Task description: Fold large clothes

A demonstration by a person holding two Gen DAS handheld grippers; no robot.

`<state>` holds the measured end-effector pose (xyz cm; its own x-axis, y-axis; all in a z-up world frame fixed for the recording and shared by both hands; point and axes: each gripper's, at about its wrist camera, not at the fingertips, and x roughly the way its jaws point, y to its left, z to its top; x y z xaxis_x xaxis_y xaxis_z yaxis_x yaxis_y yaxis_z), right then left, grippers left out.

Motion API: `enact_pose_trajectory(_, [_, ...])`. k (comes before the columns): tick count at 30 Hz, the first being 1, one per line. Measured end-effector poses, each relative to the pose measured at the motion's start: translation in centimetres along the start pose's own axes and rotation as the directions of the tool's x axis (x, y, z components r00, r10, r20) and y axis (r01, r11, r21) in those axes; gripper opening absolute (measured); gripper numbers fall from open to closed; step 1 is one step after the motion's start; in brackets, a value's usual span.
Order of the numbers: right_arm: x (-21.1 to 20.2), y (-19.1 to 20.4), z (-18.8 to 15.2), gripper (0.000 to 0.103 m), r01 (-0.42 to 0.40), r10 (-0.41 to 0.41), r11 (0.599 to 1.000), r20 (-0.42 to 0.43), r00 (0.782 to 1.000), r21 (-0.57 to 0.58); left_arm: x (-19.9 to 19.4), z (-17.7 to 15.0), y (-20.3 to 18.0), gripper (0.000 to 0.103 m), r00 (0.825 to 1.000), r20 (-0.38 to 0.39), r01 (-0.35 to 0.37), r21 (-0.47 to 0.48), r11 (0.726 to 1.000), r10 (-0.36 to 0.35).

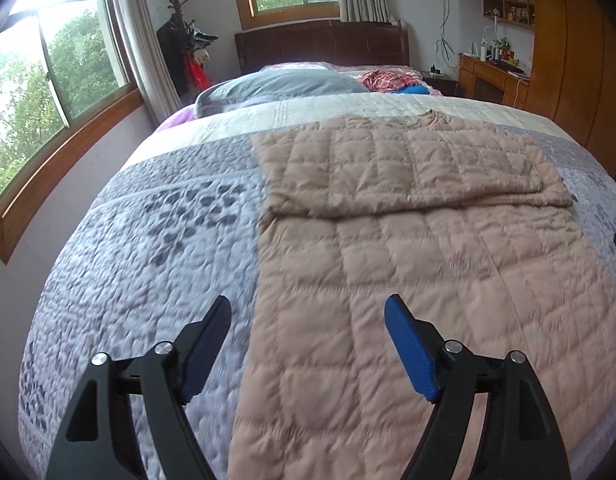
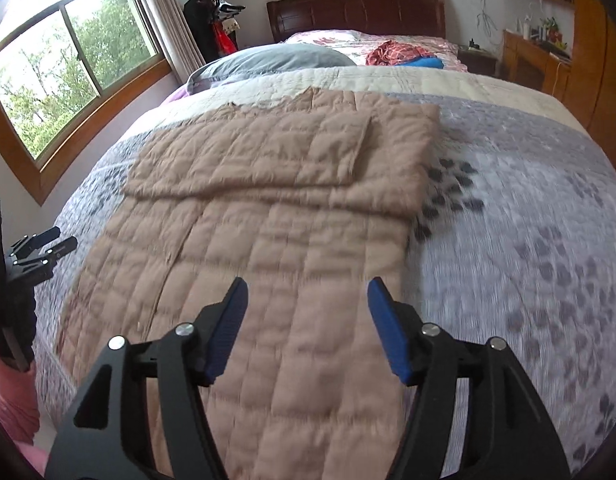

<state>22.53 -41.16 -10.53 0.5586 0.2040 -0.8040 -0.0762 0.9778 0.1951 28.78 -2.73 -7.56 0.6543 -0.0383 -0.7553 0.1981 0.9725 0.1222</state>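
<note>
A tan quilted garment (image 1: pixel 408 248) is lying flat on the bed, running away from both grippers toward the headboard, its far part folded over into a doubled band across the width. It is resting on a grey-and-white patterned bedspread (image 1: pixel 147 248).

The left gripper (image 1: pixel 308 344) is hovering above the near end of the garment with its jaws standing wide apart and nothing between them; the garment's left edge is passing beneath the gap, so the left finger is hanging over bedspread and the right one over tan fabric. The right gripper (image 2: pixel 308 324) is likewise hovering with jaws spread wide and empty; the tan fabric is filling the gap and the garment's right edge is running just under its right finger.

In the right wrist view the left gripper is showing far to the left of the jaws, with a pink sleeve (image 2: pixel 11 400) below it.

Beyond the garment, ahead of the jaws, a grey pillow (image 1: pixel 283 84) and a red checked cloth (image 1: pixel 384 79) are lying near a dark headboard (image 1: pixel 320 46). Windows (image 1: pixel 55 80) are standing to the left, a wooden desk (image 1: pixel 492 76) to the right.
</note>
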Motion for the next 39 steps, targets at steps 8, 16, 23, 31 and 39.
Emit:
enact_pose_trajectory(8, [-2.8,-0.9,-6.8,0.076,0.036,-0.035,0.999,-0.038,0.999,0.039,-2.4,-6.9,2.6,0.082,0.995,-0.091,-0.033,-0.017,0.999,0.032])
enact_pose_trajectory(16, [-4.4,-2.0,-11.6,0.080,0.051,-0.044,0.994,-0.082,0.996,0.095,-3.2,-12.1,5.2,0.083,0.986,-0.166,-0.043,-0.081,0.996,0.029])
enact_pose_trajectory(23, [-4.9,-2.8,-14.3,0.082,0.061,-0.047,0.989,-0.101,0.994,0.136,-3.1,-13.7,6.2,0.083,0.984,-0.176,-0.024,-0.118,0.993,0.003])
enact_pose_trajectory(31, [-2.8,-4.1,-15.9,0.085,0.037,-0.006,0.978,-0.148,0.989,0.204,-1.4,-14.3,6.4,0.083,0.977,-0.192,0.057,-0.178,0.982,-0.092])
enact_pose_trajectory(39, [-2.3,-3.8,-15.6,0.057,0.014,0.012,0.980,-0.133,0.991,0.198,-0.5,-14.0,5.8,0.072,0.969,-0.185,0.122,-0.222,0.967,-0.165])
